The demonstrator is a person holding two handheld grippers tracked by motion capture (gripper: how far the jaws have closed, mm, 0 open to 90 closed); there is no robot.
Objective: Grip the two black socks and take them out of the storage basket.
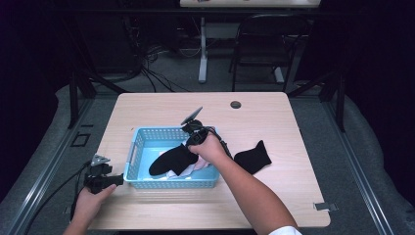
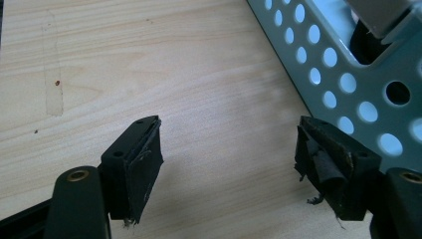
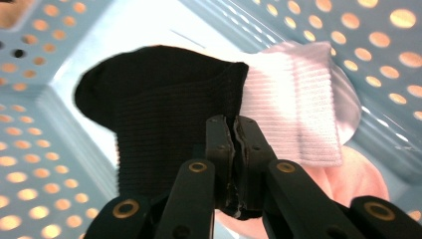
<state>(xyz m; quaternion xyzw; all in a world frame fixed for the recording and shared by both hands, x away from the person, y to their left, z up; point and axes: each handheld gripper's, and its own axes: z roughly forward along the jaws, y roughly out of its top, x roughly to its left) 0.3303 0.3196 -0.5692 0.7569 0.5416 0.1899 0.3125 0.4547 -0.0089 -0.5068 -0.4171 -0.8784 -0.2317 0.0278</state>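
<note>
The right gripper (image 3: 233, 149) pinches a black sock (image 1: 171, 160) inside the blue basket (image 1: 142, 142), frame centre; releasing it seems next. The left gripper (image 2: 226, 164) rests spread and empty, lower left.

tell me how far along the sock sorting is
Done: a white sock and a pink one already lie in the basket. In hand: the right gripper is shut on a black sock, held inside the basket. Left: a second black sock lies on the table to the basket's right. The left gripper waits open beside the basket.
</note>
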